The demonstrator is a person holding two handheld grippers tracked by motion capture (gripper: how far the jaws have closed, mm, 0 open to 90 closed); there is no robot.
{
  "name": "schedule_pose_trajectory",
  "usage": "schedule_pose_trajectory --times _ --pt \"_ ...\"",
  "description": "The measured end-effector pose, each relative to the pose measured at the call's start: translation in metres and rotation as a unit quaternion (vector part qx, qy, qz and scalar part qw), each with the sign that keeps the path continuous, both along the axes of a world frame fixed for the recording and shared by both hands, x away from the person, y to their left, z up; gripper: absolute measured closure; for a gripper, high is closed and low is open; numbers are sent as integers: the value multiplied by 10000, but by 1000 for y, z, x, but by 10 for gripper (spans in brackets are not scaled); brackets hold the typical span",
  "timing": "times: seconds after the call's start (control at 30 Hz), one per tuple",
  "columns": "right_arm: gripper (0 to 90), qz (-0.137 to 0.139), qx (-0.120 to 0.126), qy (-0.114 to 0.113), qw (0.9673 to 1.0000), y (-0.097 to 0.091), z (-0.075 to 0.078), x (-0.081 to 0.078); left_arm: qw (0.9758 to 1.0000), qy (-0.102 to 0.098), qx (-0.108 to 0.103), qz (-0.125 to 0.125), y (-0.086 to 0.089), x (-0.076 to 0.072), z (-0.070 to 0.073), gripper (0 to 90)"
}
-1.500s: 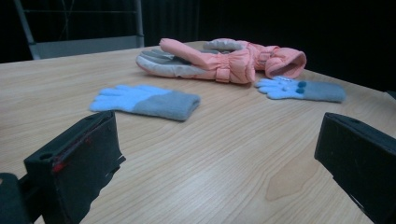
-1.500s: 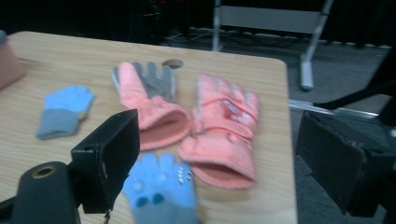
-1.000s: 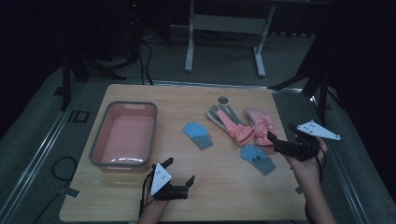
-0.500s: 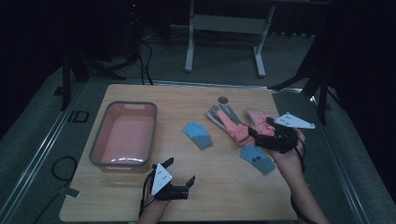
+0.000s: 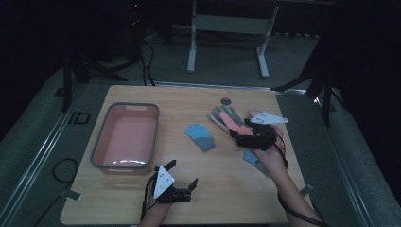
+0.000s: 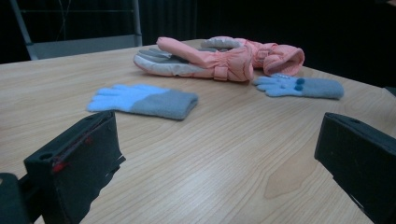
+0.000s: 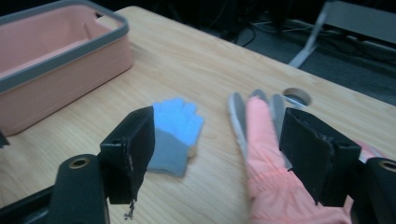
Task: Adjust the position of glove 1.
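A pink-and-grey glove pair (image 5: 226,118) lies at the table's right middle. One blue-and-grey glove (image 5: 199,135) lies in the centre and another (image 5: 252,160) pokes out under the person's right hand. My right gripper (image 5: 239,132) hovers over the pink gloves, pointing left. Its jaws have just been closing and still stand apart with nothing pinched. In the right gripper view, that gripper (image 7: 219,140) has the blue glove (image 7: 175,128) by its left jaw and the pink glove (image 7: 266,158) by its right. My left gripper (image 5: 182,173) rests open near the front edge, facing the gloves (image 6: 140,100).
A pink bin with a grey rim (image 5: 101,142) stands empty at the table's left. A round hole (image 5: 225,100) sits in the tabletop behind the gloves. Bare wood lies between the bin and the centre glove. A desk frame (image 5: 227,23) stands on the floor beyond.
My right gripper has moved left from the table's right edge to above the pink gloves, and its jaws have narrowed. The left gripper has stayed where it was.
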State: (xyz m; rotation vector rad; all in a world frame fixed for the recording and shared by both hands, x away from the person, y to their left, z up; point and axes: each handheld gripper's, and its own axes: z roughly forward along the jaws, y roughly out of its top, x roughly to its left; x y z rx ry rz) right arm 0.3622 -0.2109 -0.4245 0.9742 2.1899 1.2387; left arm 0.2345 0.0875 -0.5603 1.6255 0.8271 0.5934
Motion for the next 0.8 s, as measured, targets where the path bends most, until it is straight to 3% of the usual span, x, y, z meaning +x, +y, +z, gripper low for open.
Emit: schedule_pose_trajectory --times 0.2,0.4,0.63,0.8 --pt "283 311 -19 171 9994 17 -10 12 10000 1 -3 -7 0 0 0 3" --pt "316 526 -264 317 9978 36 -25 24 10000 13 -13 -18 1 0 0 3" --pt "408 754 -395 680 9940 56 -44 44 10000 4 -27 -15 1 0 0 3" --pt "540 921 -420 858 9912 69 -58 59 10000 -2 -7 -37 1 0 0 3"
